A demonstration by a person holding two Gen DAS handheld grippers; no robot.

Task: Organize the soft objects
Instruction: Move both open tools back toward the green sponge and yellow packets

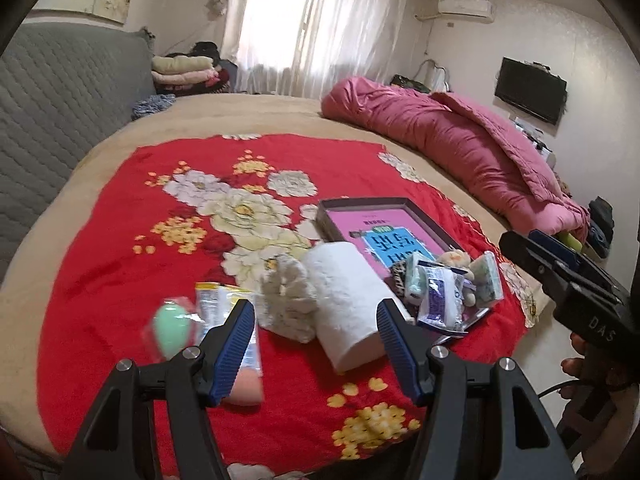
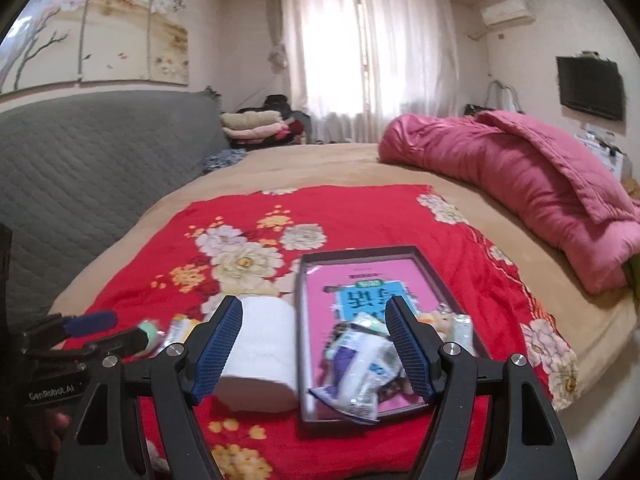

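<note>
Both claws, left claw (image 1: 316,326) and right claw (image 2: 314,334), are hovering wide and empty; the overhanging packet (image 2: 356,376) is risking slipping off the tray (image 2: 360,252) if nudged.

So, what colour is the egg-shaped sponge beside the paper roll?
Mint green sponge, clearest in the left wrist view.
</note>
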